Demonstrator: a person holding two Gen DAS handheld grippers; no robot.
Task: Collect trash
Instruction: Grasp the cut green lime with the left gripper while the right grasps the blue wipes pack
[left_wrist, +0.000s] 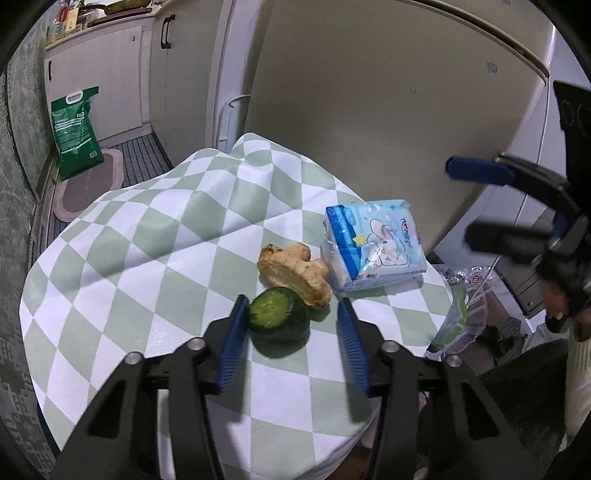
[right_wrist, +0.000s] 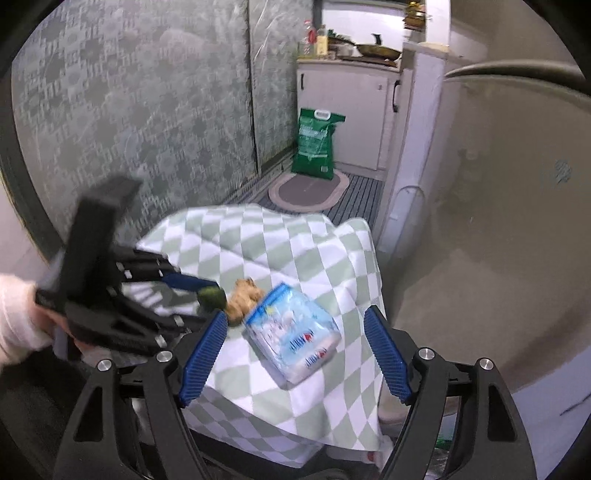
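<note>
A cut green cucumber piece (left_wrist: 279, 314) lies on the checked tablecloth (left_wrist: 147, 258), between the blue pads of my left gripper (left_wrist: 293, 304). The left pad touches it and a gap shows at the right pad. Just behind it lies a ginger root (left_wrist: 295, 273), and right of that a blue-and-white tissue pack (left_wrist: 373, 247). In the right wrist view the tissue pack (right_wrist: 291, 332) sits between the spread fingers of my right gripper (right_wrist: 297, 317), and neither pad touches it. The cucumber piece (right_wrist: 212, 297) shows blurred at the tip of the left gripper.
A beige fridge (left_wrist: 369, 92) stands close behind the table. A clear plastic bag (left_wrist: 461, 306) hangs off the table's right edge. A green sack (left_wrist: 75, 129) and an oval mat (left_wrist: 92, 184) lie on the floor by white cabinets (left_wrist: 110, 74). A patterned wall (right_wrist: 129, 110) runs along the left.
</note>
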